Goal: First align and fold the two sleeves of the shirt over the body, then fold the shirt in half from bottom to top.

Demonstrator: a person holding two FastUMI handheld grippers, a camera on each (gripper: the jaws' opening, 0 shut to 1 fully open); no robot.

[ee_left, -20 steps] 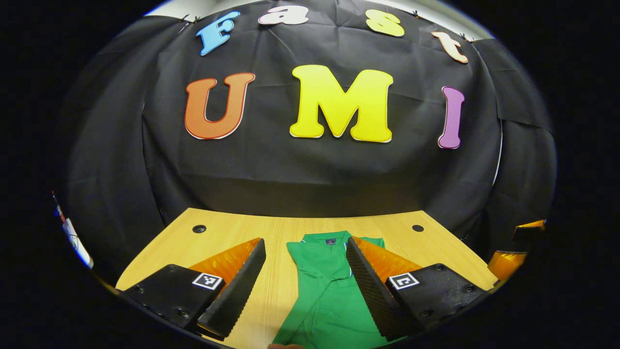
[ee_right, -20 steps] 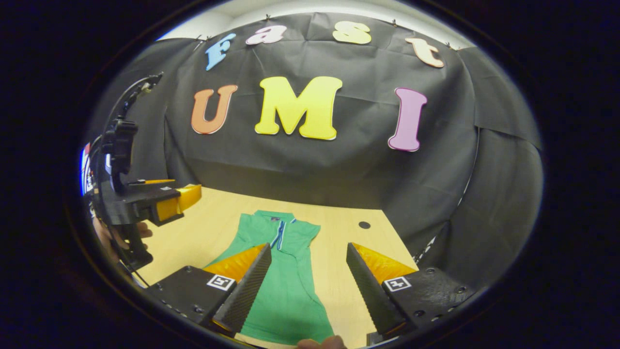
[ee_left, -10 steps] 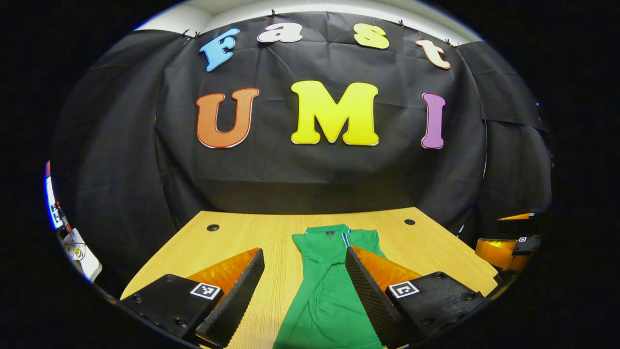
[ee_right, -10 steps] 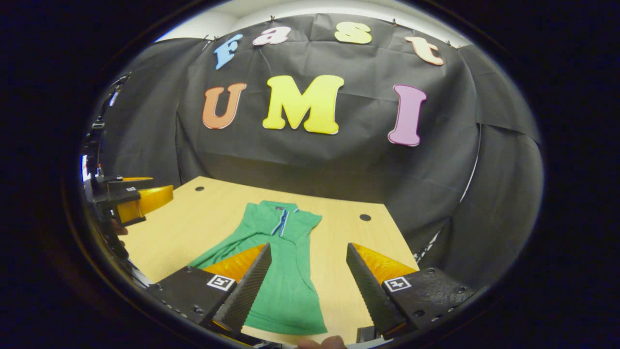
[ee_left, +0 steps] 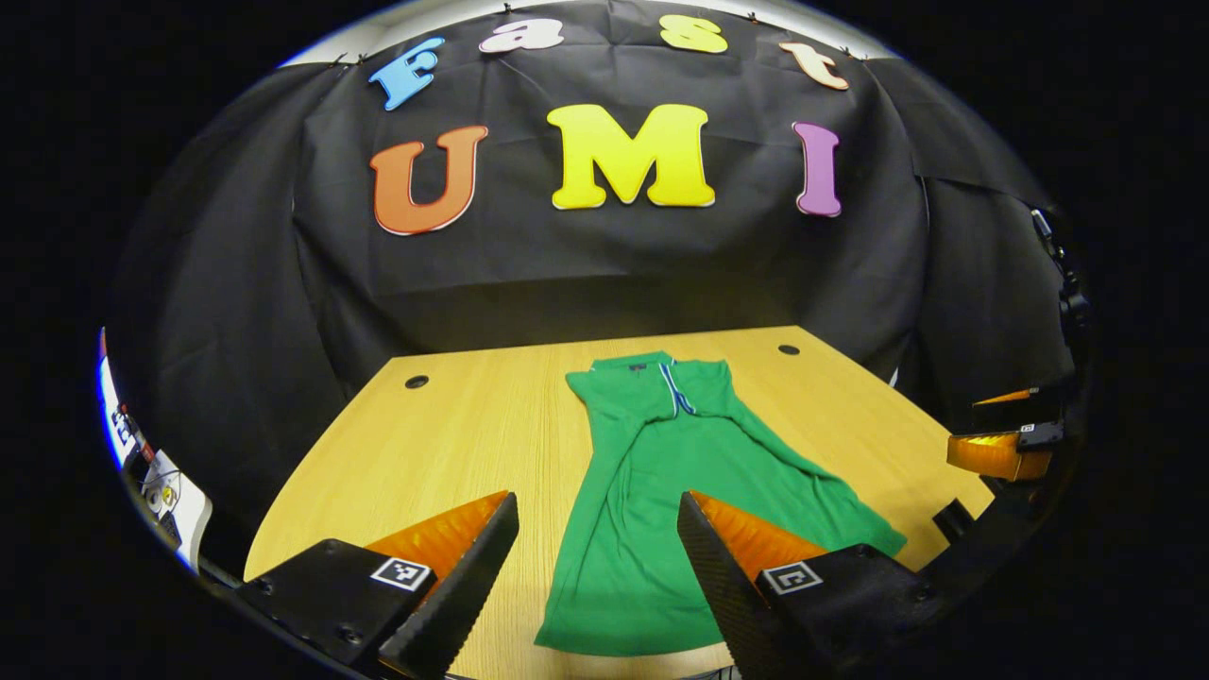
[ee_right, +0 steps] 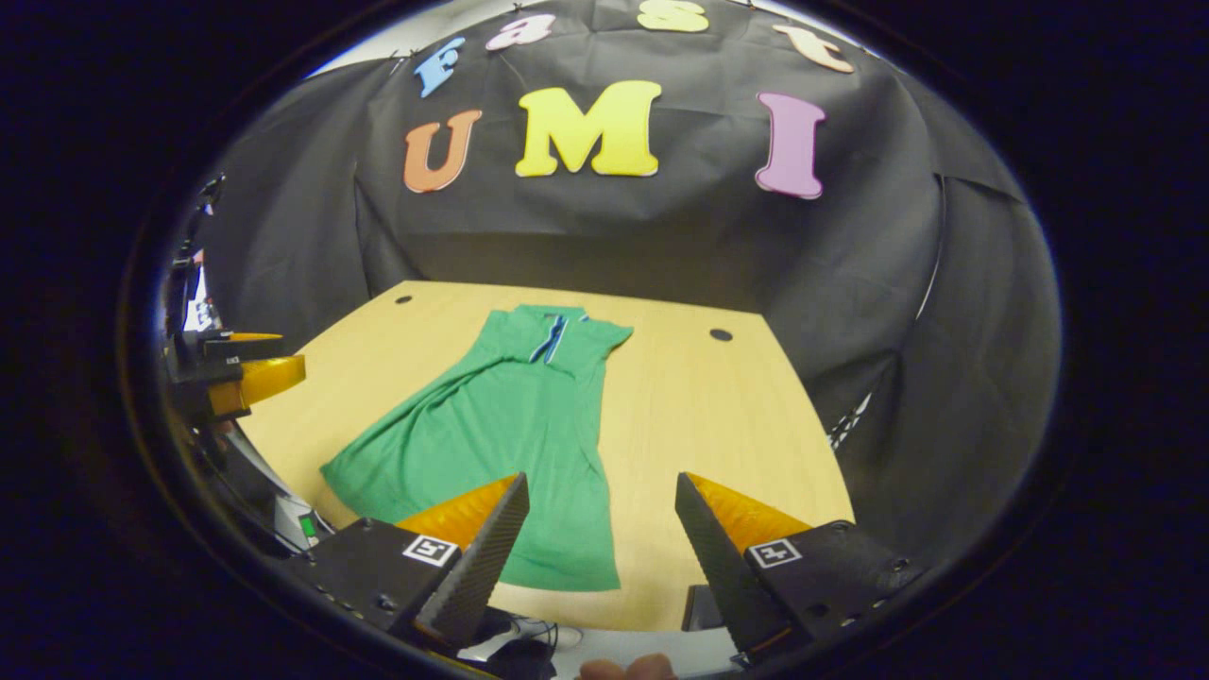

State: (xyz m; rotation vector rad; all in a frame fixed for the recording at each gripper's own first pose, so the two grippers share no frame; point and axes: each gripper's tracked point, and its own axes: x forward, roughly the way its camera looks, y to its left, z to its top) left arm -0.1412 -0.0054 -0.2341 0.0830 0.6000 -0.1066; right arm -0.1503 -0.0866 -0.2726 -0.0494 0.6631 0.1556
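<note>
A green polo shirt (ee_left: 661,491) lies flat on the wooden table (ee_left: 453,444), collar toward the back wall and hem toward me, with both sleeves folded in over the body. In the right gripper view the green polo shirt (ee_right: 501,425) runs from the table's middle to its near edge. My left gripper (ee_left: 597,576) is open and empty, held above the hem's left part. My right gripper (ee_right: 597,557) is also open and empty, above the hem's right corner. The other gripper (ee_right: 246,373) shows at the left edge of the right gripper view, and the right one (ee_left: 1006,444) at the right edge of the left gripper view.
Two round cable holes (ee_left: 416,382) (ee_left: 787,349) sit near the table's back corners. Black cloth closes the back and sides. Below the table's near edge (ee_right: 567,614) in the right gripper view lie cables and a fingertip (ee_right: 628,669).
Both grippers have risen and pulled back toward me, so the whole shirt and more of the table now show. The shirt has not moved. Both grippers stay open.
</note>
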